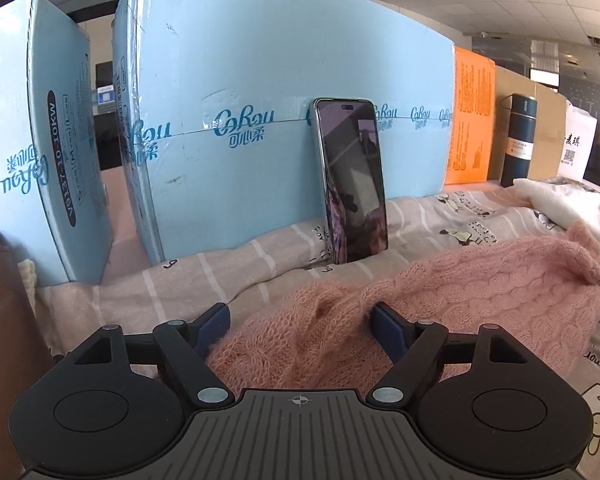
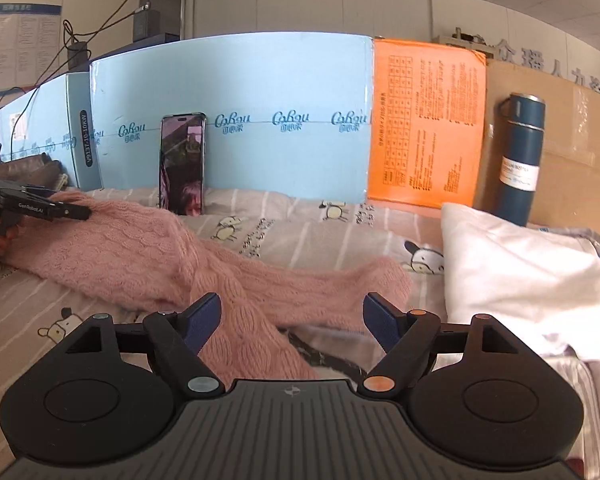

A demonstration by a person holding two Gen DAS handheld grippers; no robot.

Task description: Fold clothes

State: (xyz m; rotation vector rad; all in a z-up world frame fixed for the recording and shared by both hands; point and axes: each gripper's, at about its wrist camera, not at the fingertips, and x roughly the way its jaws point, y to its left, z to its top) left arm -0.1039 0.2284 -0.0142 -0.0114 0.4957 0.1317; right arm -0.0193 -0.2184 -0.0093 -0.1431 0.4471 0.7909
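A fuzzy pink knit sweater (image 1: pixel 460 284) lies across a striped cartoon-print bedsheet (image 1: pixel 260 256). My left gripper (image 1: pixel 300 320) is open, and the sweater's near edge bunches between its blue fingers (image 1: pixel 214 326). In the right wrist view the sweater (image 2: pixel 140 244) stretches from the left side down toward me, one sleeve (image 2: pixel 340 284) reaching right. My right gripper (image 2: pixel 292 318) is open over that sleeve and the body's lower part. The left gripper (image 2: pixel 66 210) shows at the far left, resting on the sweater's edge, held by a hand.
A phone (image 1: pixel 352 180) leans upright against light blue cartons (image 1: pixel 280 80). An orange box (image 2: pixel 424 120), a brown carton and a dark blue flask (image 2: pixel 520 160) stand at the back right. White clothes (image 2: pixel 520 268) lie on the right. Brown folded fabric (image 1: pixel 4 320) sits at left.
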